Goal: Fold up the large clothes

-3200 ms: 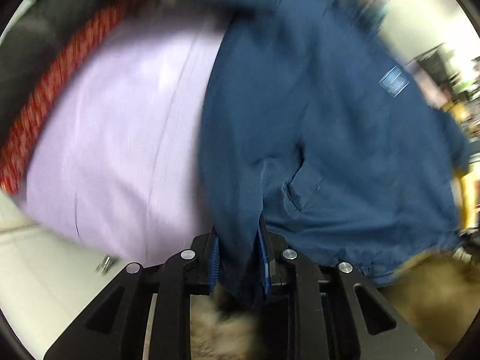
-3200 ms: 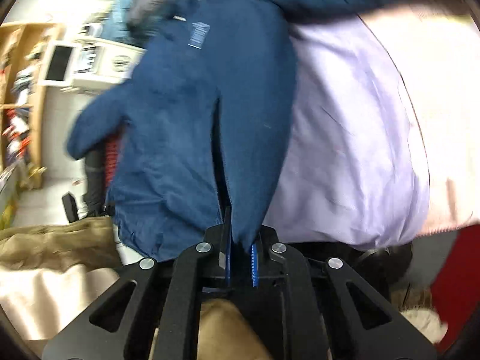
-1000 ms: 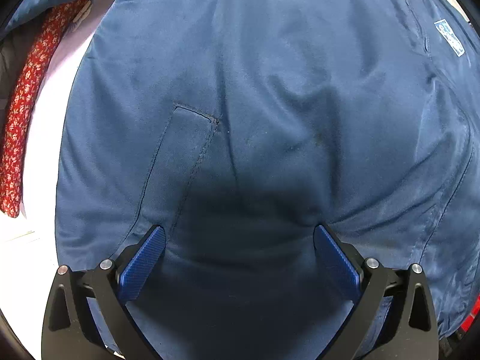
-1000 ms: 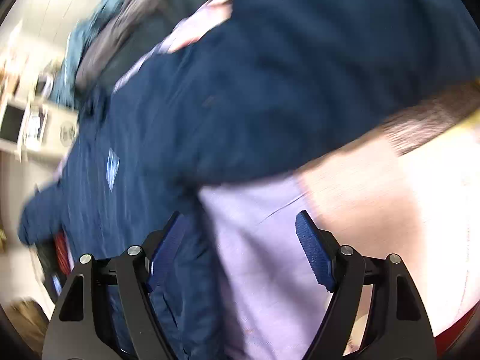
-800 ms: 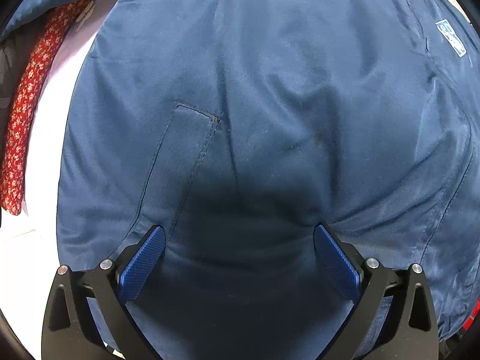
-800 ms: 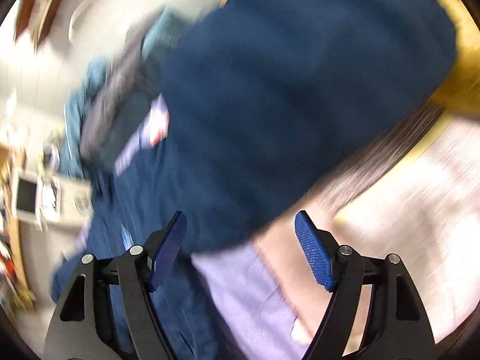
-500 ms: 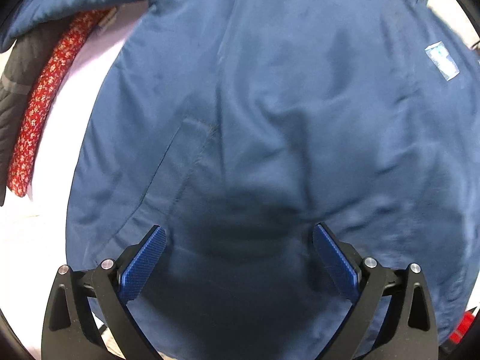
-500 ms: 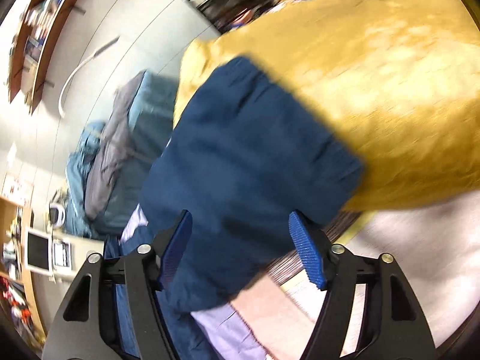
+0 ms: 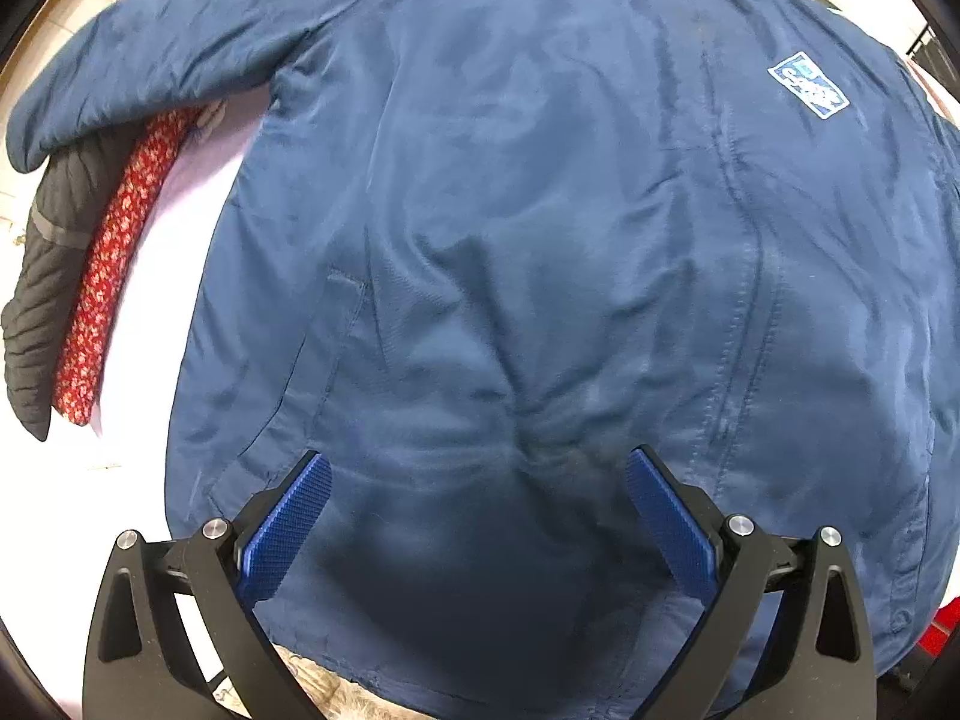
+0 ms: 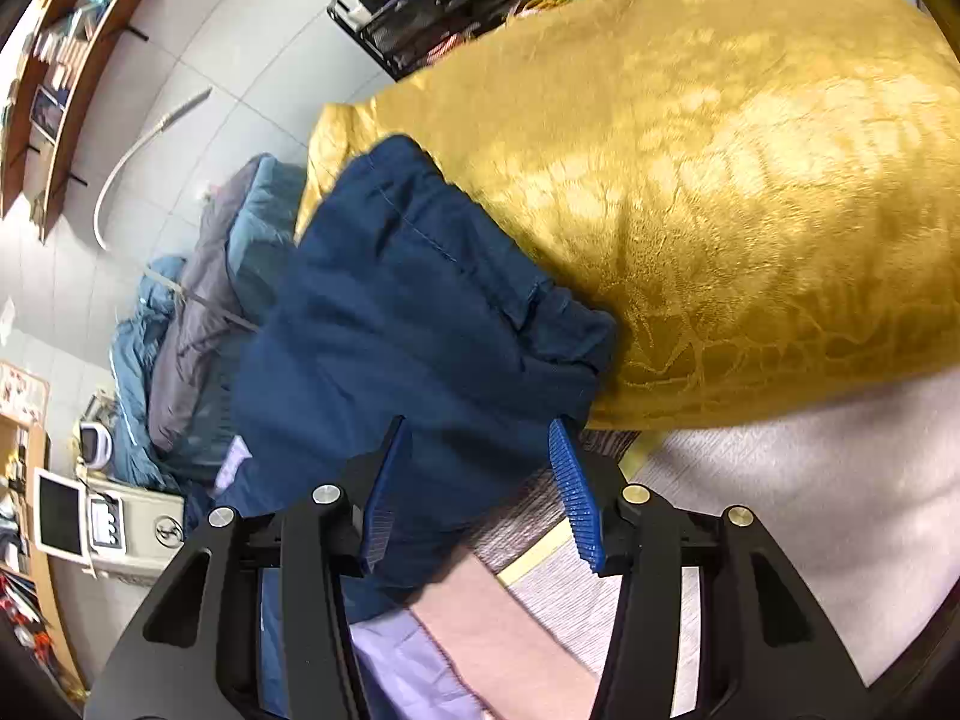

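Observation:
A navy blue jacket [image 9: 540, 240] lies spread on a lilac sheet [image 9: 198, 180], zip side up, with a logo patch [image 9: 807, 87] on the chest. One sleeve [image 9: 156, 54] stretches to the upper left. My left gripper [image 9: 477, 510] hangs open above the hem, and its blue pads [image 9: 288, 522] touch nothing. In the right wrist view the jacket's other sleeve [image 10: 420, 330] rests against a yellow cushion [image 10: 750, 210]. My right gripper [image 10: 477, 498] is closing, with the sleeve near the cuff between its jaws. Its pads [image 10: 573, 498] do not press the cloth.
A black quilted garment [image 9: 42, 300] and a red floral one [image 9: 114, 264] lie left of the jacket. Blue and grey garments [image 10: 198, 312] are piled behind the sleeve. Pink cloth [image 10: 498, 636] and white cloth [image 10: 780, 510] lie below the cushion. A small screen [image 10: 60, 516] stands at far left.
Both grippers have let go of the jacket, which now lies flat. The left gripper has risen, so more of the jacket shows. The right gripper swung over to the sleeve cuff and narrowed its jaws.

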